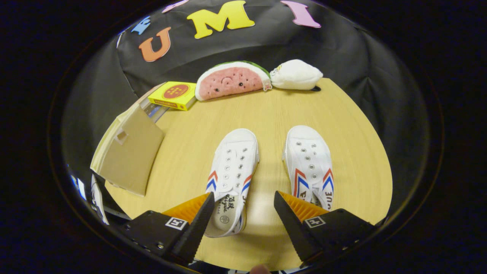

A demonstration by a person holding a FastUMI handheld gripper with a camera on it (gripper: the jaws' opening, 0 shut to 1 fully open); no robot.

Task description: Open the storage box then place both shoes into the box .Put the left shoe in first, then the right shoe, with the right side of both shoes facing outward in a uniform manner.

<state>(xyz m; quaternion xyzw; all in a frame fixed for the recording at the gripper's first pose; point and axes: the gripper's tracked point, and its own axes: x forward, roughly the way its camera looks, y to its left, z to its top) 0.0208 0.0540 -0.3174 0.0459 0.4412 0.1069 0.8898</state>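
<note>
Hand-held gripper (241,207) hovered over the near edge of the tabletop (350,160), its fingers spread wide apart and holding nothing. The heel of the left shoe (231,171) lay just ahead, between the fingers and closer to the left one. The right shoe (310,163) sat just beside it with a gap between, its heel partly behind the right finger. Both shoes pointed toes away from the gripper, soles down.

The box (129,154) stood at the tabletop's left edge, well apart from the shoes, its brown flap facing the gripper; it appeared closed, so the opening step looked not yet done.

Handling judgement: canvas slip-ons, no laces, likely light, with soft uppers that would collapse under pinch. The rubber sole and heel rim should be stiffer and grippy. Best hold probably across the heel collar or the sidewall near the sole. The box looked like thin cardboard, light, apt to slide when the flap is pulled.

Hard to make out: how the box's flap latches, and its far side and depth. The right shoe's heel was covered by the finger. Beyond the shoes lay a yellow carton (173,95), a watermelon plush (232,80) and a white plush (296,75).
</note>
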